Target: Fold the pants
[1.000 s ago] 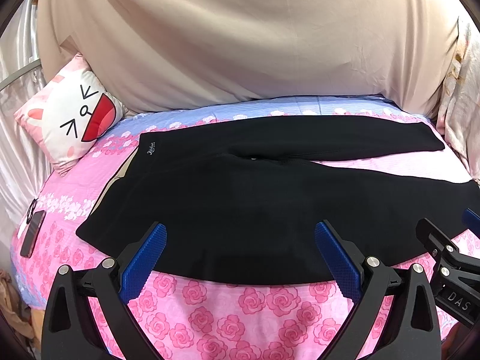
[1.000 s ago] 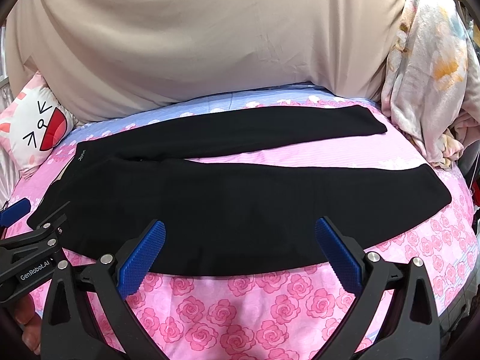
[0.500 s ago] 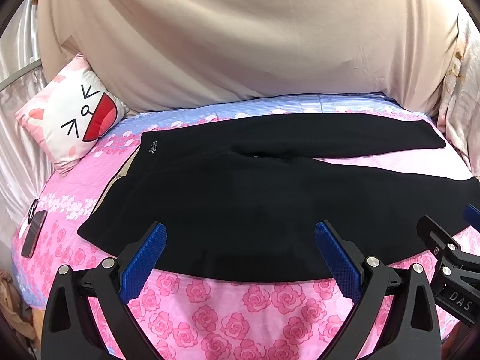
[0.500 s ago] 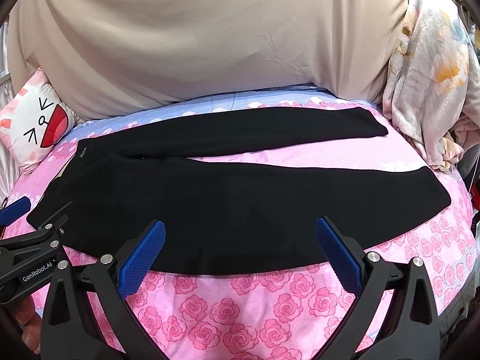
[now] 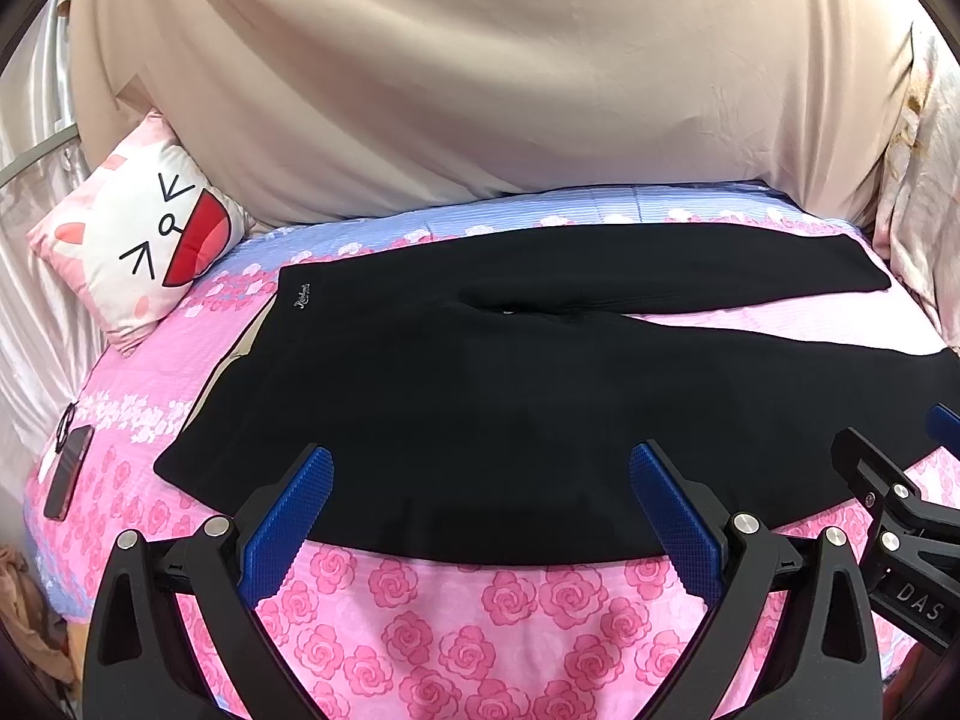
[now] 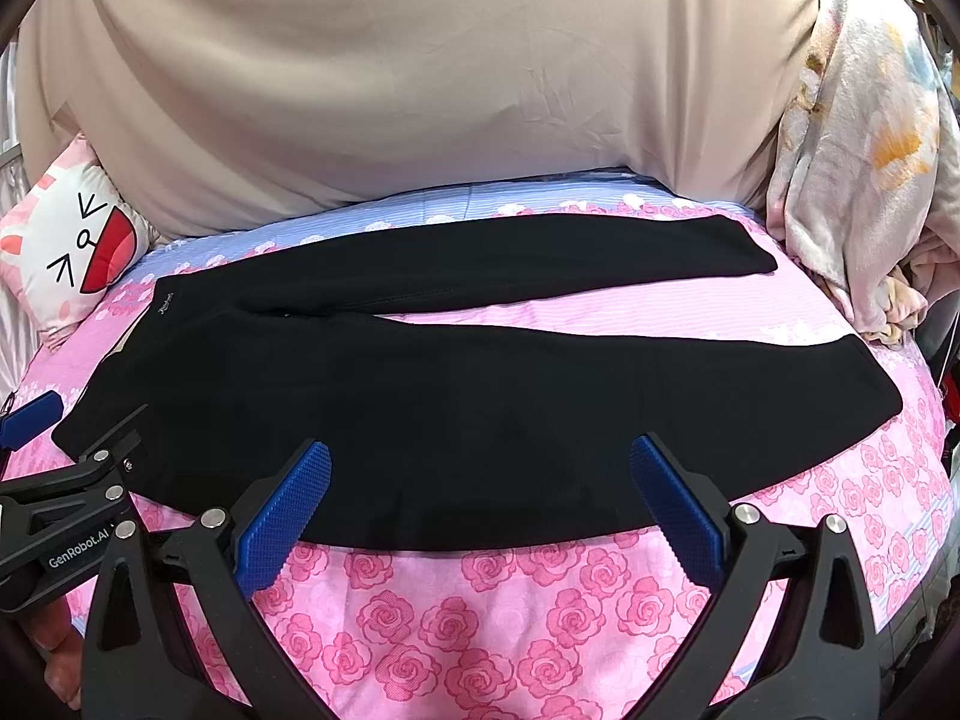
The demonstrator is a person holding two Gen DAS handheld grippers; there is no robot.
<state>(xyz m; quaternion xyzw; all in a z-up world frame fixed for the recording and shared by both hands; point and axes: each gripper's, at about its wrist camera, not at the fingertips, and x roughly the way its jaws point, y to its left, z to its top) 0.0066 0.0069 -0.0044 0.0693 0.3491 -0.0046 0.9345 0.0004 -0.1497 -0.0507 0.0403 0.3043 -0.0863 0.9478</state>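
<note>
Black pants (image 5: 480, 384) (image 6: 480, 396) lie flat on the bed, waistband to the left and both legs spread out to the right in a narrow V. My left gripper (image 5: 480, 456) hovers open above the near edge of the hip area, with nothing between its blue pads. Above the near leg's lower edge, my right gripper (image 6: 480, 453) is also open and holds nothing. Each gripper shows at the side of the other's view: the right one (image 5: 900, 510) and the left one (image 6: 72, 480).
A pink rose-print sheet (image 5: 468, 630) covers the bed. A cartoon-face pillow (image 5: 144, 240) sits at the far left, a phone (image 5: 67, 479) lies near the left edge, beige fabric (image 5: 480, 90) hangs behind, and a floral blanket (image 6: 864, 180) is heaped at the right.
Both views have shifted very slightly; the pants have not moved and both grippers stay open.
</note>
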